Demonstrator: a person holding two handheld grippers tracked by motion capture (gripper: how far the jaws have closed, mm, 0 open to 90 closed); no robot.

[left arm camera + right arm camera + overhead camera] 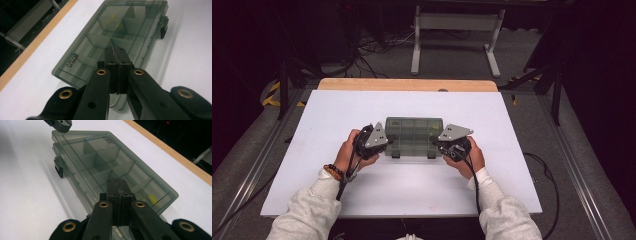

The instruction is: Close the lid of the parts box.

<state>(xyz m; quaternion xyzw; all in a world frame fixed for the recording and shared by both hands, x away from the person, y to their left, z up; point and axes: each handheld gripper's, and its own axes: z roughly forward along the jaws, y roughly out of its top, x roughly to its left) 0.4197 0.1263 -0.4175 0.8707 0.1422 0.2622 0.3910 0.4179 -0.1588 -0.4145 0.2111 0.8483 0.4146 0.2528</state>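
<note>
A smoky see-through compartment box (pixel 414 131) lies flat with its lid down in the middle of the white board (pixel 412 185). Two black latches (pixel 395 155) sit on its near side. My left gripper (pixel 390 138) is shut at the box's left end, and my right gripper (pixel 436 142) is shut at its right end. In the left gripper view the closed jaws (pixel 116 53) hover over the box (pixel 117 27), nothing between them. In the right gripper view the closed jaws (pixel 117 182) stand over the lid (pixel 100 162). A small yellow piece (pixel 151 197) lies in an end compartment.
The board rests on a wooden tabletop whose far edge (pixel 407 84) shows behind it. A white metal stand (pixel 457 22) and cables (pixel 372 47) lie on the floor beyond. Metal rails run along both sides of the table.
</note>
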